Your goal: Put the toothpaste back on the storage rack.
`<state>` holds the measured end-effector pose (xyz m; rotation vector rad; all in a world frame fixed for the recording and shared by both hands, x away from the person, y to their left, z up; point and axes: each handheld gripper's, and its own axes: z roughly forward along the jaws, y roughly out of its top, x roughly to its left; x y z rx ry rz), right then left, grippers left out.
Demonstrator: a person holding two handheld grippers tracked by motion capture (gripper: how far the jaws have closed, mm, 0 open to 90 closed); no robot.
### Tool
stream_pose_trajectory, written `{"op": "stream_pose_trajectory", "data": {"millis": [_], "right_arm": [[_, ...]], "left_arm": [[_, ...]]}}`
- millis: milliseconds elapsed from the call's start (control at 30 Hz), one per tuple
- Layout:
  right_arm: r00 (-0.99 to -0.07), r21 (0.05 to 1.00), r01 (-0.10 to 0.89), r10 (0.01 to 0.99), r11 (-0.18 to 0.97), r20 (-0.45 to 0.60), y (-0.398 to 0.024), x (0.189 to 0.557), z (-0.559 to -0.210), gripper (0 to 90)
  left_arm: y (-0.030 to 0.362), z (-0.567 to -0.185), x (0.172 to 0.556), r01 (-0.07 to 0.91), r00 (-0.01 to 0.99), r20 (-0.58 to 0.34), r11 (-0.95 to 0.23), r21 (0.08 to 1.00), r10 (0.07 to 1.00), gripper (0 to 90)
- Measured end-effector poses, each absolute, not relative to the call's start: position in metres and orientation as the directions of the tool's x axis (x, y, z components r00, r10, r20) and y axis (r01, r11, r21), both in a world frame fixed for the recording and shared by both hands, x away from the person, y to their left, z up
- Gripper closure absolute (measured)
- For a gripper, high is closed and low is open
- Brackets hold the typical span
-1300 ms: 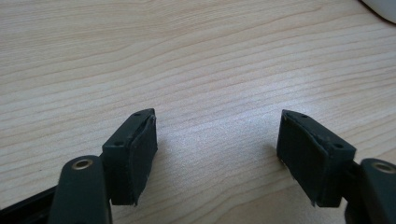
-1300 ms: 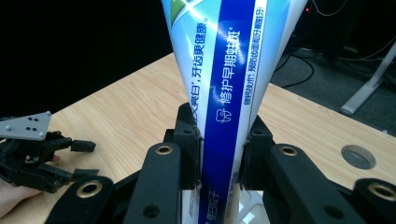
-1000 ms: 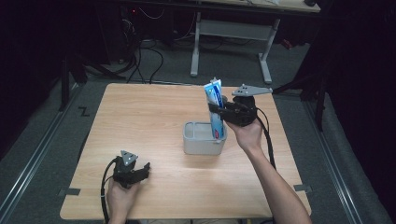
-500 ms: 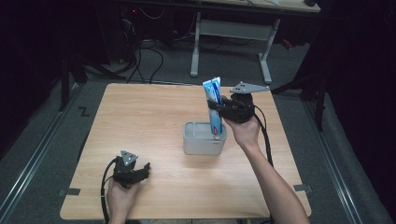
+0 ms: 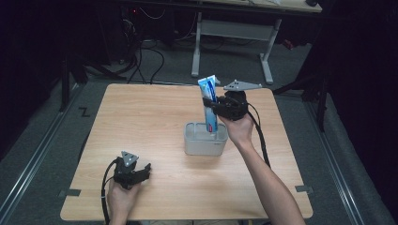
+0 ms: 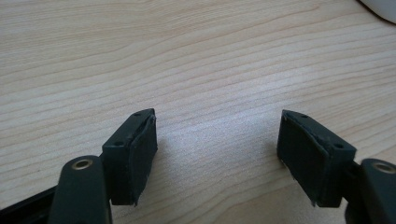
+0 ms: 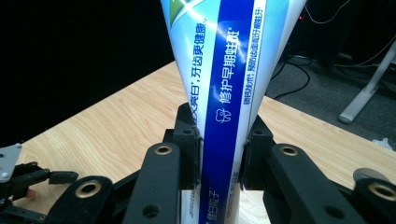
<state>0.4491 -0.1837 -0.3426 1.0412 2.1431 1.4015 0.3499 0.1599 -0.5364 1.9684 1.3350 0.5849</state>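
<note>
A blue and white toothpaste tube [image 5: 209, 104] stands upright, its lower end inside a small grey bin [image 5: 205, 140] near the middle of the wooden table [image 5: 155, 117]. My right gripper [image 5: 212, 104] is shut on the tube's middle; in the right gripper view the two pads squeeze the tube [image 7: 224, 93] from both sides. My left gripper [image 5: 141, 172] rests on the table at the front left, held by a hand. In the left gripper view its fingers [image 6: 135, 154] stand wide apart over bare wood with nothing between them.
A corner of the pale bin [image 6: 380, 8] shows at the top right of the left gripper view. Dark floor, cables and a white desk frame [image 5: 234, 33] lie beyond the table's far edge. The left gripper [image 7: 18, 182] is seen far off in the right gripper view.
The right gripper with the tube has shifted slightly left and down, so the tube's lower end sits over and in the bin. The left gripper has stayed put.
</note>
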Motion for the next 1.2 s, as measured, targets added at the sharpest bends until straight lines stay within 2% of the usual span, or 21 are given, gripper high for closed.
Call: {"op": "stream_pose_trajectory", "data": {"millis": [633, 1200], "right_arm": [[-0.649, 0.868, 0.401, 0.759, 0.294, 0.043, -0.162, 0.461, -0.368, 72.6], [-0.659, 0.85, 0.417, 0.751, 0.323, 0.039, -0.166, 0.458, -0.383, 72.2]], "left_arm": [[0.16, -0.536, 0.35, 0.623, 0.376, -0.008, -0.246, 0.743, 0.927, 29.1], [0.16, -0.536, 0.35, 0.623, 0.376, -0.009, -0.246, 0.742, 0.926, 29.0]]}}
